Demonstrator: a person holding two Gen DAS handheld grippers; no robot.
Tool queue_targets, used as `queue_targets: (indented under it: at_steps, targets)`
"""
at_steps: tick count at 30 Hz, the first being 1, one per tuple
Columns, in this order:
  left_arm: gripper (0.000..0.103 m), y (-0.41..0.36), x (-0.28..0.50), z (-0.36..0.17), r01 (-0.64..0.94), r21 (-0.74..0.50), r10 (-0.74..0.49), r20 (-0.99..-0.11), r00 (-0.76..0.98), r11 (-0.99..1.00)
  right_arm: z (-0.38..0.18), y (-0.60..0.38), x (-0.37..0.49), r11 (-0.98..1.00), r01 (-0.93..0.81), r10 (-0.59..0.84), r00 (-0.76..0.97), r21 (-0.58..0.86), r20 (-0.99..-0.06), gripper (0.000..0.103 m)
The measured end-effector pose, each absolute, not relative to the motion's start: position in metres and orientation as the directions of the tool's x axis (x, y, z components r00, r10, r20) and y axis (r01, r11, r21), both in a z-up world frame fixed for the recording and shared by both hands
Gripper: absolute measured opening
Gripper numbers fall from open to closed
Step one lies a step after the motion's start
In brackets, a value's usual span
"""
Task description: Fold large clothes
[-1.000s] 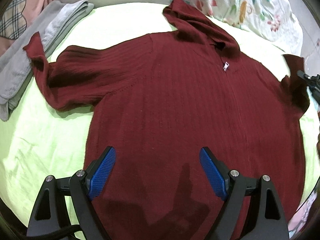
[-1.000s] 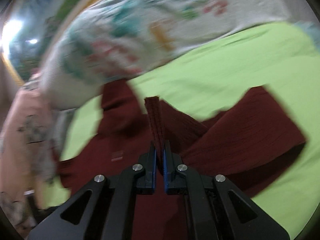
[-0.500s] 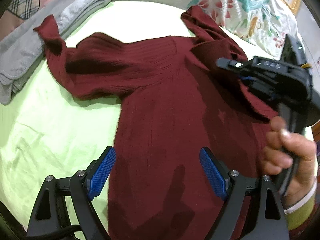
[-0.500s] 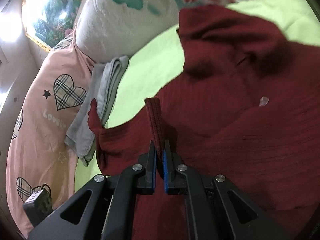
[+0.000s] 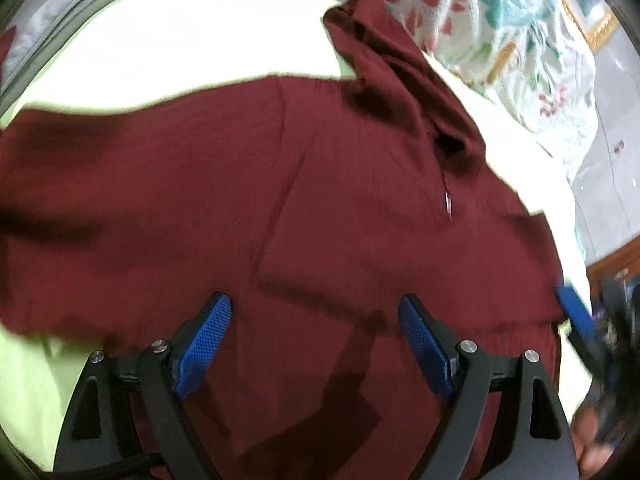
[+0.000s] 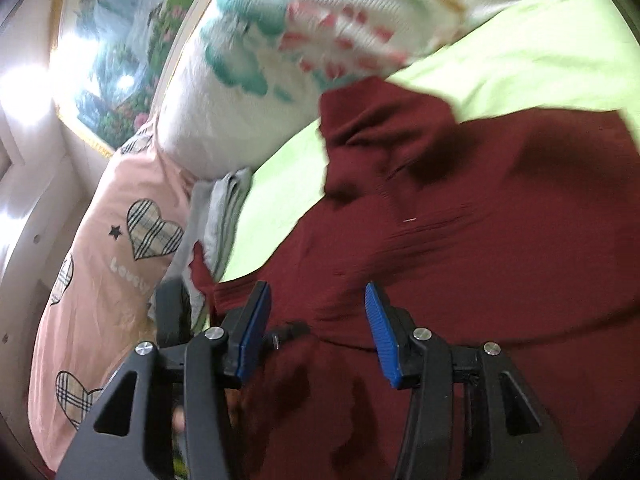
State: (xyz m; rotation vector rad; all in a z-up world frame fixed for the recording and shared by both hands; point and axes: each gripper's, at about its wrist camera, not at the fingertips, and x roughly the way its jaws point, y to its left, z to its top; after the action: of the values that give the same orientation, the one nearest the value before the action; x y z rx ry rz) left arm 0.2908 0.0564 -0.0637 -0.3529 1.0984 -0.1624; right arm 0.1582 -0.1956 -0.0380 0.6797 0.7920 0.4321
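One maroon knit hoodie (image 5: 320, 208), spread over a lime-green bed sheet (image 5: 168, 40); fills the centre of both views. Hood (image 5: 384, 52) points to the upper centre of the left wrist view, toward the floral pillow (image 5: 500, 24). One sleeve lies folded across the chest, its edge showing as a step in the cloth at centre; judged to be the first fold of the task, laid in to narrow the garment.

Right gripper (image 6: 316, 328): jaws have just been opening and now stand spread over the cloth, nothing between the pads; judged to have let the sleeve go where it lay.

Left gripper (image 5: 314, 344): jaws wide apart, low in its frame, hanging over the lower body of the hoodie with nothing pinched; likely kept ready for the opposite sleeve at the left edge.

Also present: folded grey garment (image 6: 216, 216) at centre left of the right wrist view; pink heart-print pillow (image 6: 104, 248) to its left; framed landscape picture (image 6: 120, 52), upper left.
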Motion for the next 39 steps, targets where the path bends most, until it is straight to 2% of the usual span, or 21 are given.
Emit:
queue_targets:
  at_steps: [1,3,4,5,6,8,12,16,18,20,27,28,29,30,34,39]
  targets:
    - [0.08,0.056,0.297,-0.062,-0.034,-0.373,-0.316,-0.827,0.464,0.927,-0.036,-0.206,0.15,0.717,-0.088,0.568,0.649,0.692,-0.506,0.051]
    - [0.056,0.052,0.309,-0.062,-0.022,-0.387,-0.334,-0.822,0.462,0.922,-0.035,-0.223,0.139,0.725,-0.052,0.534,0.671,0.686,-0.514,0.052]
    - [0.048,0.051,0.312,-0.062,-0.013,-0.385,-0.336,-0.821,0.461,0.923,-0.036,-0.231,0.134,0.729,-0.028,0.516,0.678,0.684,-0.523,0.052]
    - [0.031,0.048,0.315,-0.062,0.003,-0.386,-0.343,-0.818,0.462,0.923,-0.036,-0.237,0.131,0.729,-0.013,0.506,0.684,0.685,-0.526,0.052]
    - [0.007,0.047,0.317,-0.062,0.013,-0.385,-0.348,-0.819,0.457,0.923,-0.037,-0.243,0.127,0.727,0.001,0.497,0.689,0.687,-0.527,0.052]
    - [0.005,0.044,0.321,-0.063,0.036,-0.382,-0.356,-0.819,0.45,0.923,-0.039,-0.253,0.123,0.724,0.029,0.479,0.698,0.689,-0.532,0.052]
    - [0.003,0.05,0.299,-0.04,0.063,-0.337,-0.313,-0.769,0.557,0.939,-0.037,-0.277,0.115,0.737,0.065,0.432,0.72,0.673,-0.543,0.052]
    - [0.003,0.087,0.29,-0.04,-0.024,-0.314,-0.238,-0.765,0.599,0.949,-0.032,-0.307,0.115,0.767,0.123,0.349,0.744,0.63,-0.57,0.052]
    - [0.003,0.101,0.29,-0.05,-0.05,-0.335,-0.245,-0.775,0.582,0.941,-0.031,-0.32,0.122,0.782,0.166,0.3,0.744,0.601,-0.596,0.058]
    - [0.003,0.106,0.287,-0.057,-0.056,-0.353,-0.256,-0.77,0.584,0.934,-0.037,-0.331,0.136,0.803,0.196,0.272,0.72,0.563,-0.639,0.067]
    - [0.004,0.108,0.282,-0.064,-0.07,-0.378,-0.265,-0.758,0.596,0.923,-0.086,-0.343,0.195,0.862,0.257,0.233,0.566,0.437,-0.791,0.067]
    - [0.004,0.105,0.281,-0.06,-0.064,-0.375,-0.265,-0.756,0.598,0.925,-0.09,-0.341,0.2,0.875,0.243,0.227,0.56,0.42,-0.797,0.056]
    - [0.004,0.103,0.281,-0.058,-0.054,-0.37,-0.267,-0.755,0.599,0.927,-0.088,-0.339,0.202,0.889,0.218,0.221,0.568,0.403,-0.793,0.005]
    - [0.004,0.1,0.28,-0.055,-0.045,-0.371,-0.271,-0.751,0.602,0.928,-0.087,-0.341,0.204,0.889,0.218,0.223,0.562,0.403,-0.796,0.008]
    - [0.004,0.089,0.28,-0.05,0.005,-0.403,-0.325,-0.73,0.601,0.915,-0.074,-0.369,0.197,0.88,0.256,0.175,0.607,0.399,-0.775,0.007]
    - [0.005,0.082,0.28,-0.059,-0.009,-0.388,-0.308,-0.746,0.59,0.922,-0.073,-0.374,0.184,0.881,0.32,0.101,0.593,0.349,-0.799,0.009]
